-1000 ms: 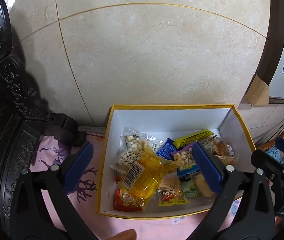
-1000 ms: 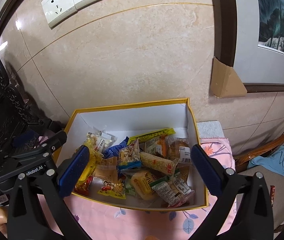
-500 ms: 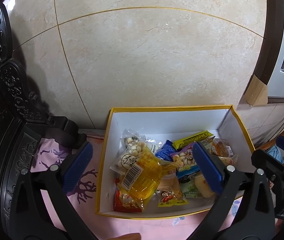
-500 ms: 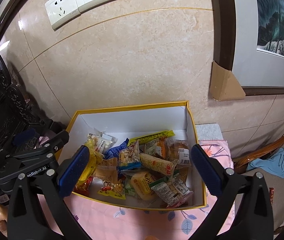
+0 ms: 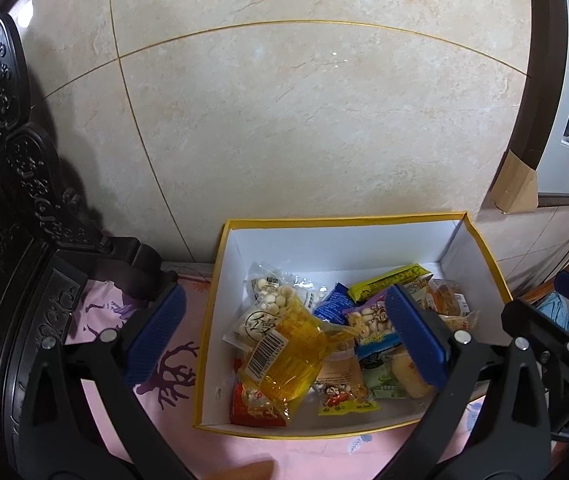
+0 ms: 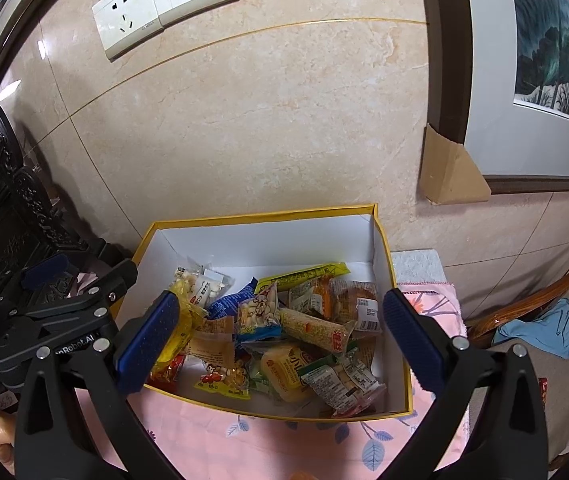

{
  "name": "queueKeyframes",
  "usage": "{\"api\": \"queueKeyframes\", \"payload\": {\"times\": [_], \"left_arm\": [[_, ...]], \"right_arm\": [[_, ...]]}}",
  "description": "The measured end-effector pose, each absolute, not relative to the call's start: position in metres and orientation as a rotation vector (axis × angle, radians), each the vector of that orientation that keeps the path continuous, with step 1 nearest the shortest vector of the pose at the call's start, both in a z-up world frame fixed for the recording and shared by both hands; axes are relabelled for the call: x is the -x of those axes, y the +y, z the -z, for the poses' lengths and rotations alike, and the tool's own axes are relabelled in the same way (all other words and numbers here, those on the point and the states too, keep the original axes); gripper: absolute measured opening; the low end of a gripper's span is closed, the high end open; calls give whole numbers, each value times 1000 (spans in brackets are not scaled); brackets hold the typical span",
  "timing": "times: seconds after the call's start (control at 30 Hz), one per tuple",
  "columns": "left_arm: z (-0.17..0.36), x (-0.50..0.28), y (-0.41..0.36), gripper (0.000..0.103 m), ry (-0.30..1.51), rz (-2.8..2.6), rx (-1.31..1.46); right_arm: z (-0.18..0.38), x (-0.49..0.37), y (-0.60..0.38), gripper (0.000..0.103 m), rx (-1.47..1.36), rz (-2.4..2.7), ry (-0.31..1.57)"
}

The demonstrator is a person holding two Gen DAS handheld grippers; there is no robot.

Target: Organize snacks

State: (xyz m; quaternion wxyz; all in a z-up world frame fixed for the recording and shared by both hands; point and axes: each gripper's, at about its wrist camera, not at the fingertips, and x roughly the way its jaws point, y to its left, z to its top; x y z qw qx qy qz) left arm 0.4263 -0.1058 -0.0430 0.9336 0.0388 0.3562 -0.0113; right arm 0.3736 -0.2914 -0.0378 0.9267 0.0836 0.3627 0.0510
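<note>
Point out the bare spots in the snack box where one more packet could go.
Bare floor runs along the box's back wall, behind the long yellow packet, and in the near right corner. The middle and left are piled with packets.

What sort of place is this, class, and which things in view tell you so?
Probably a room in a home: a tiled wall with wall sockets, a framed painting, carved dark furniture, and a snack box on a pink floral cloth.
</note>
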Motion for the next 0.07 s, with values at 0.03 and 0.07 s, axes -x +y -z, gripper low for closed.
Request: {"api": "queueKeyframes", "payload": {"times": [0.03,0.07], "left_arm": [[43,-426,-105,101,729,22,-76],[43,-427,-105,101,730,20,-75]], "right_arm": [[38,-374,-291,102,-171,-106,744],[38,-374,-291,102,-170,-106,744]]}}
